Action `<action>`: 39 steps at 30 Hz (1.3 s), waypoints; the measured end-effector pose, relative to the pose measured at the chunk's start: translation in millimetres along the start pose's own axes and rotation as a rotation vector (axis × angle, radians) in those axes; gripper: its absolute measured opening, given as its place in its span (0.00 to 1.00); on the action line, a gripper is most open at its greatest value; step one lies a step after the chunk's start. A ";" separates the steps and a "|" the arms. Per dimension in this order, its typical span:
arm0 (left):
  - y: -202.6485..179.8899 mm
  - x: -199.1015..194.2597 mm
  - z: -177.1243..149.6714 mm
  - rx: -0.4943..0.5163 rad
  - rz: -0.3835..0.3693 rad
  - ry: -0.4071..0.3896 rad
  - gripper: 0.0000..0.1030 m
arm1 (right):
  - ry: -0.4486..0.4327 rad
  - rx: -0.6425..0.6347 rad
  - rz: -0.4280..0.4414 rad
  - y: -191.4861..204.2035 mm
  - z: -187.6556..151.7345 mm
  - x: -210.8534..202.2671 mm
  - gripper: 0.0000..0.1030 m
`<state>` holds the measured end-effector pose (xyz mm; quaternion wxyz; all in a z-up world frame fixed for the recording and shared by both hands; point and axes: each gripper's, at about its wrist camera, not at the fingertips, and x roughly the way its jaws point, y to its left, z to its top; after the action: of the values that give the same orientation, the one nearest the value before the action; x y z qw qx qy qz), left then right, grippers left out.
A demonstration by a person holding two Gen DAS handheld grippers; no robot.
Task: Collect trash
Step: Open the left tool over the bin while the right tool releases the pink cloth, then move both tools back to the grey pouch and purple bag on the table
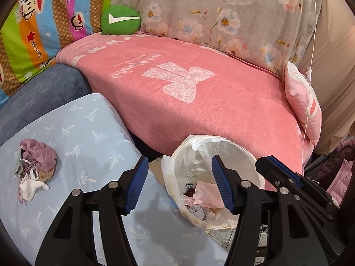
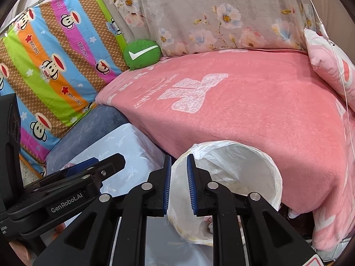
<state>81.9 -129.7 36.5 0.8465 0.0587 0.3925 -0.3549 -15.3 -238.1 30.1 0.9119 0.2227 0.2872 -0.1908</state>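
Observation:
A white bin lined with a plastic bag (image 1: 241,153) stands between the pink bed and a light blue cushion; it holds pink paper and other scraps (image 1: 205,196). A pile of crumpled mauve and white trash (image 1: 35,161) lies on the cushion at the left. My left gripper (image 1: 179,184) is open and empty, above the bin's left rim. My right gripper (image 2: 178,184) hangs over the bin's near rim (image 2: 255,153), jaws a narrow gap apart around the rim with the bag liner between them. It also shows at the right of the left wrist view (image 1: 281,173).
A pink blanket (image 1: 199,102) covers the bed behind the bin. A green check-mark cushion (image 1: 121,20), a floral pillow (image 1: 221,11), a small pink pillow (image 1: 304,104) and a striped monkey-print quilt (image 2: 55,66) lie around it. The light blue cushion (image 1: 84,133) sits on a blue seat (image 1: 44,88).

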 end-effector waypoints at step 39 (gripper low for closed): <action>177.1 -34.5 -49.7 -0.296 0.194 -0.003 0.71 | 0.131 -0.244 0.155 164.4 -37.6 55.6 0.29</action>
<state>150.4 39.6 -4.9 0.8767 -0.0296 0.4316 -0.2102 88.8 -94.9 17.2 0.9234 0.1439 0.3491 -0.0687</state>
